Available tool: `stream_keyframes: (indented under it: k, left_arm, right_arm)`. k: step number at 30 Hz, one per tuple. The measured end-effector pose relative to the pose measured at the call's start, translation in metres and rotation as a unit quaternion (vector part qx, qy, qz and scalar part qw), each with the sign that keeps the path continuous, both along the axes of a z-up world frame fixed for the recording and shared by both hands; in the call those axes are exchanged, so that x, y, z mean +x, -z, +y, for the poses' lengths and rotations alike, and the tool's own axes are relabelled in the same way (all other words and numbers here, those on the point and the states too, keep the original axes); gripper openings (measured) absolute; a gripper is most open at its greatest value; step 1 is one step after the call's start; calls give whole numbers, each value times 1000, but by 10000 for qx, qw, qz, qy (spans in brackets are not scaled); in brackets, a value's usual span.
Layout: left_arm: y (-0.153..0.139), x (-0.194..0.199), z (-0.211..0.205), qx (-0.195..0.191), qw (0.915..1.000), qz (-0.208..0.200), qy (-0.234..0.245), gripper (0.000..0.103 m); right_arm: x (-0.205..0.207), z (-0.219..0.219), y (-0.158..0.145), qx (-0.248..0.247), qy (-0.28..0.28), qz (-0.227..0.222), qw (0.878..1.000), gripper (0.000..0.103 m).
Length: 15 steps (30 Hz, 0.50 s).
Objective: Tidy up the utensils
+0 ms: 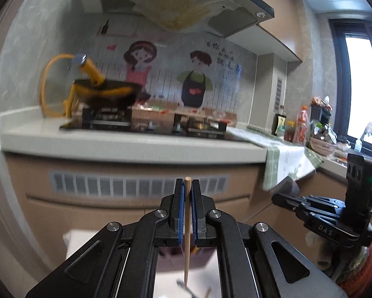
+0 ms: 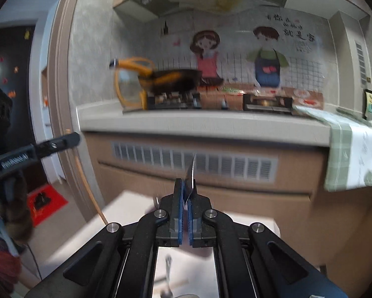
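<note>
My left gripper (image 1: 187,186) is shut on a wooden chopstick (image 1: 187,228) that stands upright between the blue pads, its top just above the fingertips. My right gripper (image 2: 186,186) is shut on a thin metal utensil (image 2: 192,173); its end sticks up past the fingertips and I cannot tell what kind it is. Both grippers are raised in front of the kitchen counter. The right gripper shows at the right of the left wrist view (image 1: 285,200). The left gripper shows at the left of the right wrist view (image 2: 71,139). More utensils (image 2: 168,280) lie blurred on a white surface below.
A kitchen counter (image 1: 126,146) runs ahead with a gas hob (image 1: 153,121) and a dark wok with a yellow handle (image 1: 104,92). A green-and-white cloth (image 1: 287,161) hangs over the counter edge. Bottles and a basket (image 1: 322,144) stand at the far right. A doorway (image 2: 37,99) is left.
</note>
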<state>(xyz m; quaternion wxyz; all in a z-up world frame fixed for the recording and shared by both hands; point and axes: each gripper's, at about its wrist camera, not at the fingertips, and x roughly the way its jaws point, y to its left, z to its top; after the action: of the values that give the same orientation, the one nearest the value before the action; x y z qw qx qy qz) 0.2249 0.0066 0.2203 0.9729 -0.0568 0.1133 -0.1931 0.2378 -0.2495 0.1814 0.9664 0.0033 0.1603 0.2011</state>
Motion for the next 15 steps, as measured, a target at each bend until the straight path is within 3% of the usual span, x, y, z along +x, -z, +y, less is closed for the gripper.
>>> stream_keyframes:
  k: [3, 6, 15]
  left_arm:
    - [-4, 32, -9, 30, 9999, -94, -34, 5]
    - [0, 61, -15, -41, 10000, 53, 35, 5]
    - [53, 141, -20, -354, 9980, 509, 105, 5]
  right_arm:
    - [30, 6, -5, 160, -124, 180, 9996, 3]
    - [65, 13, 13, 114, -12, 462, 9989, 3]
    - [128, 24, 75, -25, -41, 1132, 9936, 3]
